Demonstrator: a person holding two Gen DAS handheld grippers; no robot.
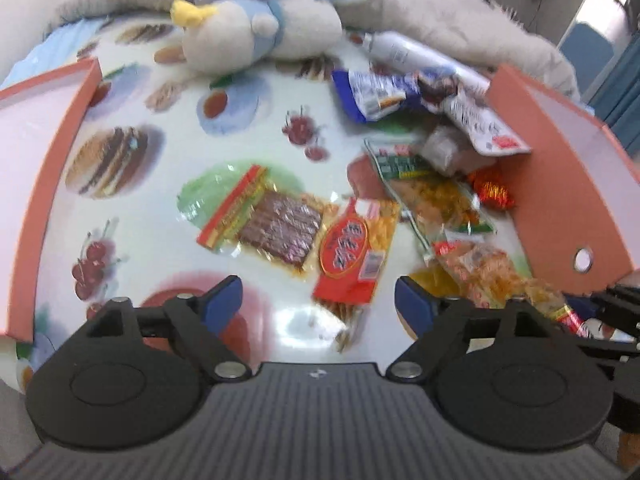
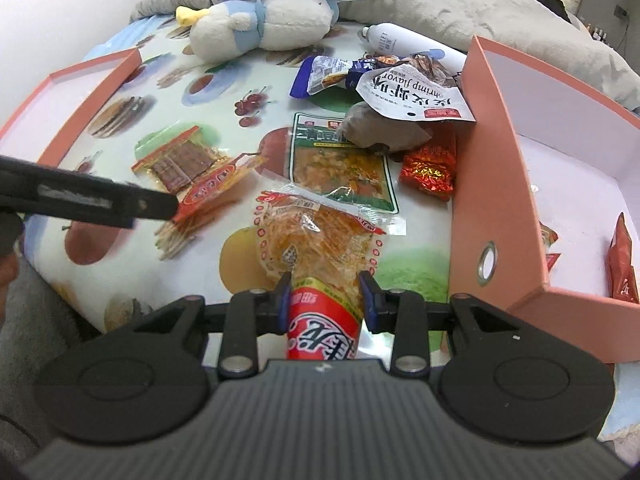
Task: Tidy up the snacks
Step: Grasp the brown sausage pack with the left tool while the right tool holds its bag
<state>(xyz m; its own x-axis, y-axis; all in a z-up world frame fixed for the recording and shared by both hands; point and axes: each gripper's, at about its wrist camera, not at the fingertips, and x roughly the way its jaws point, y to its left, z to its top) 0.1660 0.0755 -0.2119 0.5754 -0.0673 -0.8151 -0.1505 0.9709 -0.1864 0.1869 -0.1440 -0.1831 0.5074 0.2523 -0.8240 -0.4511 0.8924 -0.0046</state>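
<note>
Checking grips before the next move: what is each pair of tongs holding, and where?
Right tongs pinch the clear snack packet at its red end. Left tongs hold nothing.

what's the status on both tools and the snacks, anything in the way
Left tool open, empty. Right tool shut on orange snack packet. Right pink box holds a few packets; the rest loose on the tablecloth. Nothing blocking.

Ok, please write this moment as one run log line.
left tool: open, empty | right tool: shut on clear orange snack packet with red end | salmon-pink cardboard box: some red packets inside
</note>
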